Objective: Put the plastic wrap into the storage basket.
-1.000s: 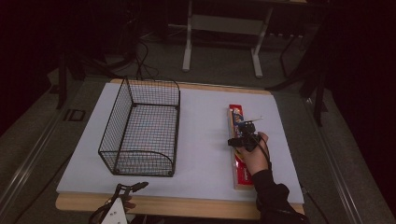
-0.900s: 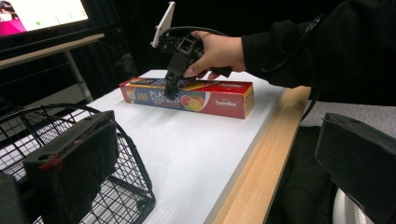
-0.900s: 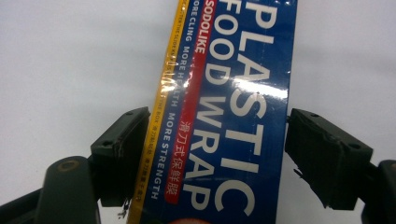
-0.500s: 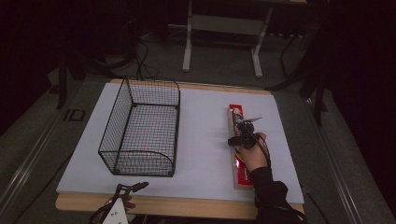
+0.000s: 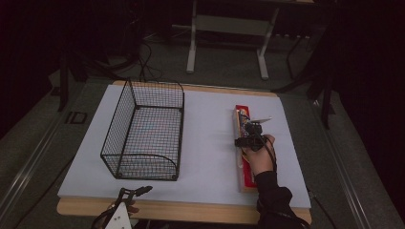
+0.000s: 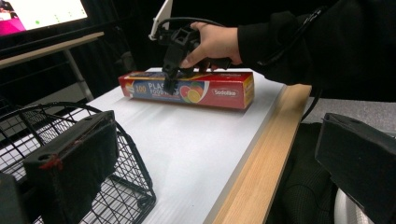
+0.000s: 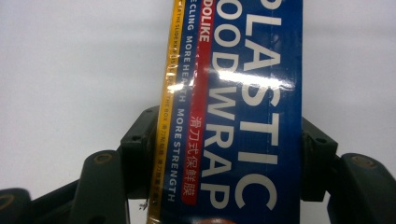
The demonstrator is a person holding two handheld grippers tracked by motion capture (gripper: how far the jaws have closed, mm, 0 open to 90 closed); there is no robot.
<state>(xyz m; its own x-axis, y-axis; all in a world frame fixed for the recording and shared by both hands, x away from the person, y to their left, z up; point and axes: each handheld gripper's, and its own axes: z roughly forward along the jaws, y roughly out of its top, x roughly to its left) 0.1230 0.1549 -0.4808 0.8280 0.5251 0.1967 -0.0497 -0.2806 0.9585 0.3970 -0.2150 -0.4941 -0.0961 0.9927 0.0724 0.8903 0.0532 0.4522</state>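
Right tongs (image 5: 249,136) had just been closing on the wrap box (image 5: 242,157), one jaw pressed to each long side; the right gripper view showed the box clamped between them. Box lay flat on the counter (image 5: 210,129), right side, long axis running near to far, its middle hidden under the hand (image 5: 260,157). Left tongs (image 5: 131,193) sat at the near edge, jaws apart and empty, partly cut off. Wire basket (image 5: 143,131) stood on the left.
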